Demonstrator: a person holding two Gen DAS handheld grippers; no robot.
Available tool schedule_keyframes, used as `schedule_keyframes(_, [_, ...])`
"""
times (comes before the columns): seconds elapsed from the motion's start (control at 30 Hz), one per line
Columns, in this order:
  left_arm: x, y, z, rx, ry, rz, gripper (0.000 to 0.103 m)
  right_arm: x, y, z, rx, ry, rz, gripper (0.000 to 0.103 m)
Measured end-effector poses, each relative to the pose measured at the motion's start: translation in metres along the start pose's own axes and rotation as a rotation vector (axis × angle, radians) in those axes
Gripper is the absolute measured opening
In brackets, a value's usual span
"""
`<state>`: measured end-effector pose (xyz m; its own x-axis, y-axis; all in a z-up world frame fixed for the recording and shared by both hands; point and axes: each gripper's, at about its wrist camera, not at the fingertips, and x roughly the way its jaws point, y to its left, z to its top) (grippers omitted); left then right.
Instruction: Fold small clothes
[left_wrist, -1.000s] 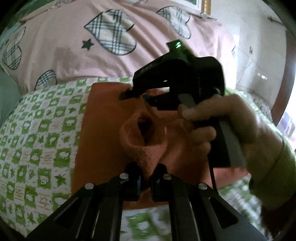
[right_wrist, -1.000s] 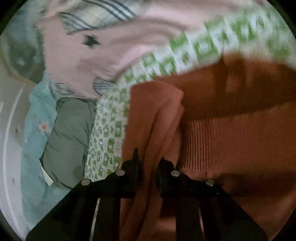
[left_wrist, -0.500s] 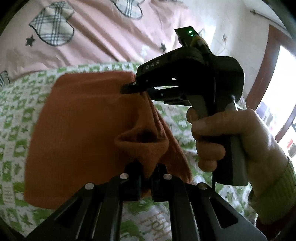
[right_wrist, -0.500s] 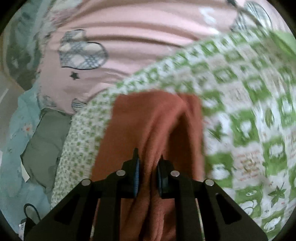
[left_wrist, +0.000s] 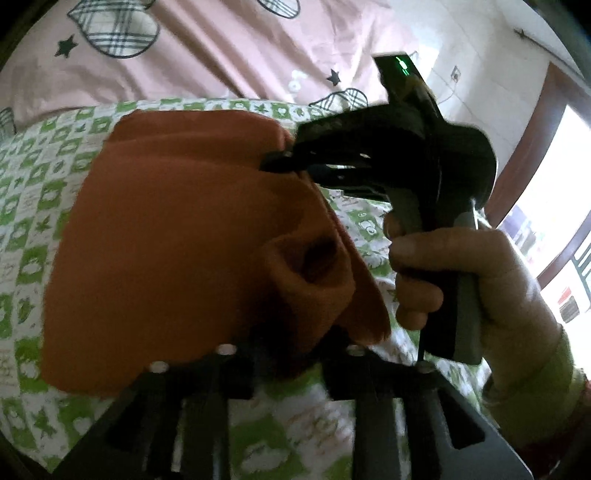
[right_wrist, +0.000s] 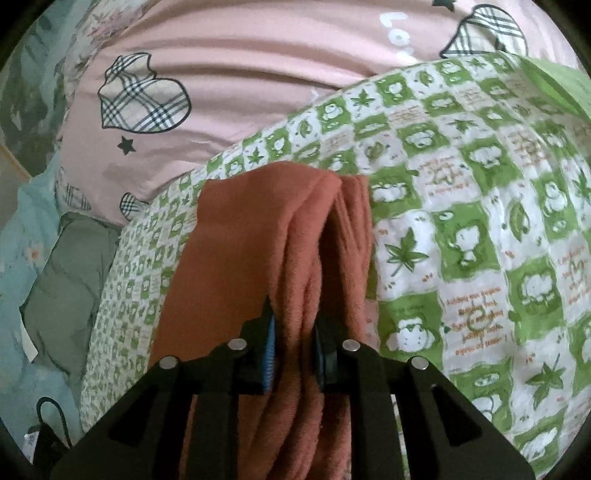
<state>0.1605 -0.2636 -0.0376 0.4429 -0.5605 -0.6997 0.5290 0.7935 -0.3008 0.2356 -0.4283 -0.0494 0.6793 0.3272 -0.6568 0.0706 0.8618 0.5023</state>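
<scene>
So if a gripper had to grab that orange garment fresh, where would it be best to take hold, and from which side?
Probably at an edge where the orange garment is doubled over, coming in level from the side. The bunched fold gives thick material that fingers can close around, which is how the left gripper and right gripper hold it. The broad middle lies flat on the green checked sheet, offering little to pinch.
</scene>
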Motion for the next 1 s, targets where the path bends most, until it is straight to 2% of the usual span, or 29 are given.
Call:
schedule_keyframes(0.07, [-0.014, 0.012, 0.000, -0.018, -0.014, 0.013, 0.059, -0.009, 0.001, -0.002, 0.002, -0.021, -0.022, 0.027])
schedule_keyframes(0.13, [-0.033, 0.029, 0.000, -0.046, -0.044, 0.042, 0.069, -0.021, 0.003, -0.006, 0.003, -0.043, -0.046, 0.032])
schedule_keyframes(0.2, [-0.049, 0.055, 0.002, -0.089, -0.066, 0.080, 0.073, -0.031, 0.003, -0.013, 0.025, -0.059, -0.055, 0.052])
schedule_keyframes(0.23, [-0.053, 0.066, 0.002, -0.113, -0.068, 0.085, 0.081, -0.035, 0.003, -0.017, 0.040, -0.065, -0.044, 0.071])
schedule_keyframes(0.27, [-0.056, 0.081, 0.004, -0.148, -0.069, 0.086, 0.082, -0.038, 0.002, -0.021, 0.044, -0.070, -0.026, 0.078])
schedule_keyframes(0.4, [-0.049, 0.139, 0.014, -0.290, -0.024, 0.096, 0.082, -0.034, 0.000, -0.033, 0.046, -0.029, -0.012, 0.078])
schedule_keyframes(0.53, [-0.030, 0.171, 0.018, -0.392, 0.017, 0.048, 0.082, -0.023, -0.010, -0.036, 0.083, 0.004, 0.021, 0.078])
schedule_keyframes(0.67, [0.003, 0.185, 0.030, -0.413, 0.084, -0.007, 0.082, -0.011, -0.016, -0.034, 0.107, 0.037, 0.075, 0.078])
schedule_keyframes(0.8, [0.030, 0.179, 0.049, -0.365, 0.113, -0.018, 0.082, 0.001, -0.017, -0.032, 0.114, 0.060, 0.092, 0.078])
schedule_keyframes(0.83, [0.034, 0.176, 0.049, -0.355, 0.122, -0.022, 0.073, 0.003, -0.016, -0.032, 0.113, 0.061, 0.095, 0.072])
schedule_keyframes(0.87, [0.039, 0.175, 0.051, -0.349, 0.127, -0.040, 0.056, 0.005, -0.016, -0.032, 0.114, 0.065, 0.102, 0.055])
schedule_keyframes(0.9, [0.043, 0.173, 0.053, -0.349, 0.135, -0.046, 0.054, 0.010, -0.016, -0.033, 0.129, 0.078, 0.122, 0.047])
schedule_keyframes(0.97, [0.039, 0.170, 0.054, -0.337, 0.115, -0.032, 0.035, 0.012, -0.014, -0.034, 0.141, 0.077, 0.127, 0.036])
schedule_keyframes(1.0, [0.033, 0.168, 0.054, -0.329, 0.093, -0.036, 0.030, 0.009, -0.011, -0.034, 0.136, 0.070, 0.127, 0.034])
